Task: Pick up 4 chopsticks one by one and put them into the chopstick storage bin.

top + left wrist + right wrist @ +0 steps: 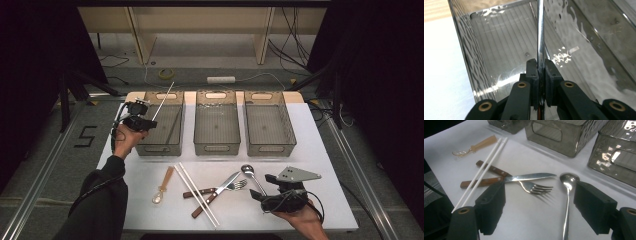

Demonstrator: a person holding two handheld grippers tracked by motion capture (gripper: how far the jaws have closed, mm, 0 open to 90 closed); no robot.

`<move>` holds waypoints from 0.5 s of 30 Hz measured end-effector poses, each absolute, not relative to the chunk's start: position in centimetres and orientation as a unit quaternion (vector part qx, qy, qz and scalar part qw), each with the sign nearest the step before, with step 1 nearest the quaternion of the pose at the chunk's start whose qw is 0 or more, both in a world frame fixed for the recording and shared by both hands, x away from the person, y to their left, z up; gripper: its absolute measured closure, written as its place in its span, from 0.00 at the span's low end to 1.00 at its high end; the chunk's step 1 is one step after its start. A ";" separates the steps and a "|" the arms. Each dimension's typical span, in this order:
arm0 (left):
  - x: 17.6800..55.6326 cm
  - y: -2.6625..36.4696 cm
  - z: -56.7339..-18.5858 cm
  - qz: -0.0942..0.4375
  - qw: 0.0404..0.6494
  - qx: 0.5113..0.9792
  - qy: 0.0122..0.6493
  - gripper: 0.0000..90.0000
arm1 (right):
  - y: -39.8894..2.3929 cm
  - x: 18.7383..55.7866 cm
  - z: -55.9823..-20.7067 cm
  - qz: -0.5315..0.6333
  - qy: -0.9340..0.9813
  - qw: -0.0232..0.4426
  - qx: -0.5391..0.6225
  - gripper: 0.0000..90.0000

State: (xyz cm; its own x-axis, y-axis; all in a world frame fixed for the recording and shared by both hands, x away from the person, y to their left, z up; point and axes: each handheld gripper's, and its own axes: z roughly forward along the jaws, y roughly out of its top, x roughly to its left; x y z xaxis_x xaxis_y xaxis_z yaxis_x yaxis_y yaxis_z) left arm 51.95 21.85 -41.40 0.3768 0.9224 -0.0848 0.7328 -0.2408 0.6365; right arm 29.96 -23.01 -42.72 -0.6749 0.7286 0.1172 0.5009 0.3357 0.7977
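My left gripper [150, 122] [539, 65] is shut on a thin metal chopstick [164, 100] [540, 30], which sticks up and away from the jaws above the left clear bin [159, 148] [471, 52]. At the table's front right, my right gripper [263, 187] [540, 193] stands open just above the table. The handle of a steel spoon [251, 176] [568, 185] lies between its jaws, untouched. A fork [236, 185] [535, 187] and a wood-handled knife [220, 189] [529, 177] lie crossed to its left.
Two white chopsticks [197, 192] [484, 170] and a small tan-handled spoon [164, 186] [474, 146] lie at the front middle. A middle bin [216, 146] and a right bin [270, 147] stand in a row beside the left one.
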 end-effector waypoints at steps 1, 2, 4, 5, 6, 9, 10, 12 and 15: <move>52.0 21.9 -41.5 0.155 0.303 0.772 0.537 0.92 | -23.0 30.0 -42.7 0.432 0.807 0.131 0.381 0.30; 52.0 22.0 -41.6 0.154 0.304 0.770 0.540 0.92 | -23.0 30.0 -42.7 0.432 0.807 0.131 0.381 0.30; 52.0 22.0 -41.8 0.154 0.301 0.769 0.543 0.92 | -23.0 29.9 -42.7 0.432 0.807 0.131 0.381 0.30; 52.0 22.1 -41.9 0.153 0.298 0.770 0.542 0.92 | -23.0 29.9 -42.7 0.432 0.807 0.132 0.380 0.29; 52.0 22.1 -42.0 0.153 0.295 0.771 0.543 0.92 | -23.0 29.9 -42.7 0.431 0.808 0.132 0.380 0.30; 52.0 22.1 -42.3 0.149 0.291 0.772 0.546 0.92 | -23.0 29.9 -42.7 0.432 0.808 0.132 0.380 0.30; 52.1 22.1 -42.4 0.149 0.290 0.771 0.547 0.92 | -23.0 29.9 -42.7 0.432 0.808 0.132 0.380 0.30; 52.1 22.2 -42.6 0.148 0.287 0.772 0.548 0.92 | -23.0 29.9 -42.7 0.432 0.808 0.132 0.379 0.30; 52.1 22.1 -42.8 0.145 0.286 0.770 0.552 0.92 | -23.0 29.9 -42.7 0.432 0.808 0.132 0.379 0.30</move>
